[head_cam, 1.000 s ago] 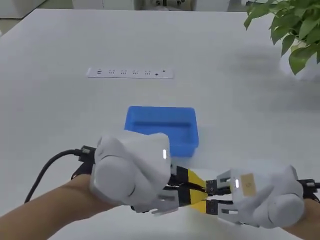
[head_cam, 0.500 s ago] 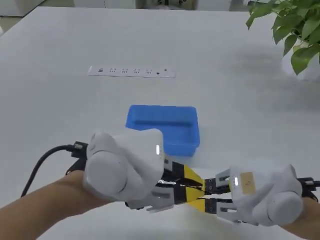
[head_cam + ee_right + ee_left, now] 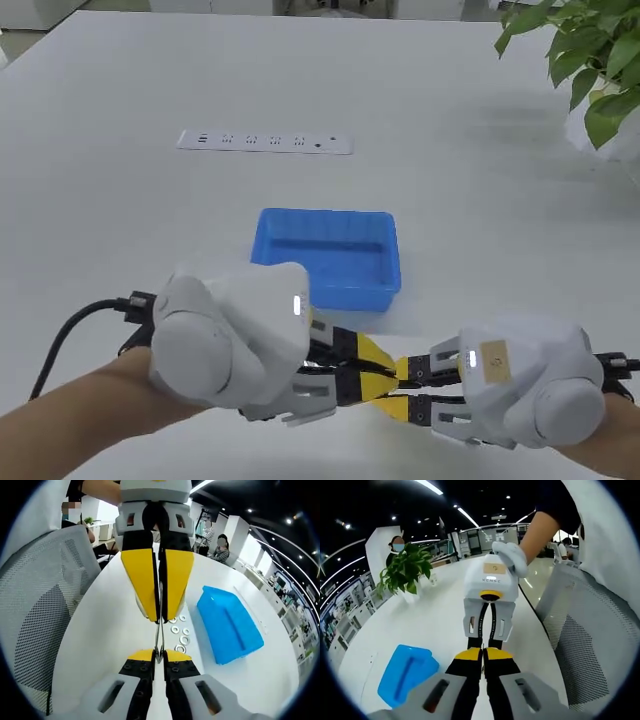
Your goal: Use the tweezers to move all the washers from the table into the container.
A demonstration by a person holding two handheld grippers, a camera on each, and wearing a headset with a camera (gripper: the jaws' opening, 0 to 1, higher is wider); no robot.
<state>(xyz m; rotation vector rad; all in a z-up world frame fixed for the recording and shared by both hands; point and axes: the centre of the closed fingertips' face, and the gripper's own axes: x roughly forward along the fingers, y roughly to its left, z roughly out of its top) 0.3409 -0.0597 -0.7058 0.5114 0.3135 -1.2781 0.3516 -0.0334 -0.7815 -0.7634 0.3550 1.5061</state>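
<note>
Now left gripper has its jaws pressed together on the tweezers; right gripper, facing it tip to tip, pinches the same tweezers; washers lie on the table just beside the blue container.

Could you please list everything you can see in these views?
container: one, blue, on the table beyond the grippers
washers: about six, silver, on the table beside the container
tweezers: one, metal, between both grippers
power strip: one, white, farther back on the table
plant: one, green, far right
mesh chair: one, grey, beside the table
table: one, white
left gripper: yellow-tipped jaws shut on the tweezers
right gripper: yellow-tipped jaws shut on the tweezers
</note>
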